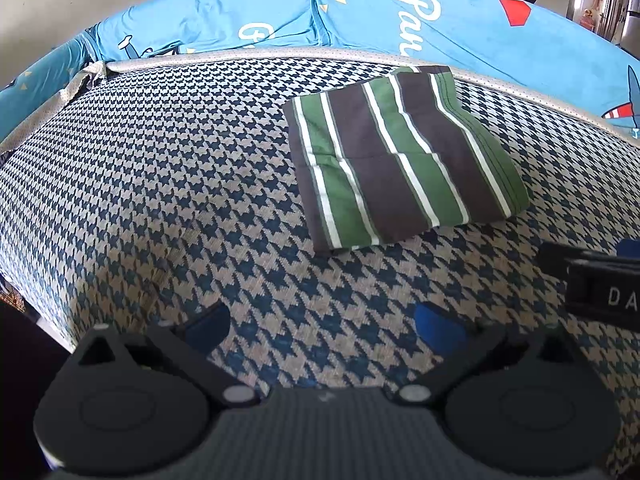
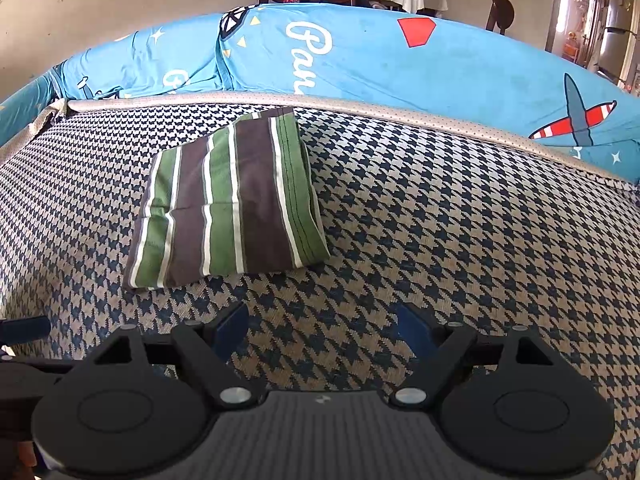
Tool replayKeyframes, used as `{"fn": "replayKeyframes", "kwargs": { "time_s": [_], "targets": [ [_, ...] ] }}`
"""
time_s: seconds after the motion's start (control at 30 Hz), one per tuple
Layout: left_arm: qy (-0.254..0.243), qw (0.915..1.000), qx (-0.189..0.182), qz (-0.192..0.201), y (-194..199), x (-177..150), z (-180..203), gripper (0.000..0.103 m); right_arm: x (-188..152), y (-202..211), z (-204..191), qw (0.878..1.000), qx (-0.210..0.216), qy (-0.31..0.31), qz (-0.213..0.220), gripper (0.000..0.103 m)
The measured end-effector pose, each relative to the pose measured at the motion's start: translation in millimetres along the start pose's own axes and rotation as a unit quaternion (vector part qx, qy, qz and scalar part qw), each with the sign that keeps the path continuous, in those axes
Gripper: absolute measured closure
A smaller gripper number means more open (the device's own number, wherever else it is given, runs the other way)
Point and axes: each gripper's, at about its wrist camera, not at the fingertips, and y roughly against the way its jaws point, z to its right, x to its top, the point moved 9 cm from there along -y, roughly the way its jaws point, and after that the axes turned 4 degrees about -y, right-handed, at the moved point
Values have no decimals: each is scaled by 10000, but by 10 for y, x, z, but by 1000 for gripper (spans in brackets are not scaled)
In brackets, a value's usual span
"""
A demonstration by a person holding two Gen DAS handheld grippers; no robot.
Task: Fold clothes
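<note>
Nearest camera: left gripper (image 1: pixel 322 326) and right gripper (image 2: pixel 322 326) both wide apart, empty, over houndstooth bed cover (image 1: pixel 160 184). Beyond them: folded striped cloth (image 1: pixel 400 160), ahead-right of left gripper, ahead-left of right; stripes run away from grippers. Neither clearly nearer. Farthest: blue bolster (image 2: pixel 360 52).

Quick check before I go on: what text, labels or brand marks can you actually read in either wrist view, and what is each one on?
"Par", white script cut off by the houndstooth cushion: on the blue printed cover.
"Pan", the same script in the right wrist view: reads differently there, so the last letter is uncertain.
"DA", white capitals cut by the frame edge: on the right gripper.
A second white script word further left on the cover: too hidden to read.
Striped folded garment: no text visible.
</note>
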Motion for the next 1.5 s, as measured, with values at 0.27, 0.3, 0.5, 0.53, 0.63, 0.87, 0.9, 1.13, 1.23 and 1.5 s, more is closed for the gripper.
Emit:
{"fn": "replayKeyframes", "kwargs": {
  "time_s": [0.27, 0.3, 0.5, 0.53, 0.63, 0.87, 0.9, 1.13, 1.23, 1.5],
  "targets": [
    [-23, 10000, 56, 14, 21, 19, -2, 0, -16, -18, 1, 9998, 174, -53, 13, 21],
    [-30, 10000, 79, 10, 23, 18, -4, 0, -16, -13, -2, 9998, 210, -55, 21, 21],
    [-14, 9999, 119, -19, 46, 3, -10, 0, -11, 33, -34, 9992, 387, -54, 90, 21],
    [-15, 9999, 129, -30, 51, 1, -12, 0, -12, 42, -44, 9991, 399, -48, 92, 21],
    [-3, 9999, 129, -15, 76, -7, -10, 0, -5, 50, -63, 9989, 450, -21, 110, 21],
    [-7, 9999, 167, 3, 115, -17, -6, 0, -20, 76, -84, 9985, 524, -9, 138, 21],
    [-6, 9998, 174, 2, 116, -17, -3, 0, -24, 78, -83, 9985, 526, -5, 135, 21],
    [28, 9999, 162, -33, 109, -28, -8, 0, -30, 77, -103, 9985, 530, 21, 129, 21],
    [34, 9999, 157, -23, 108, -31, -5, 0, -40, 71, -106, 9986, 507, 42, 112, 20],
    [63, 9998, 175, -22, 77, -27, -28, 0, -48, 72, -103, 9987, 497, 74, 97, 21]
  ]
}}
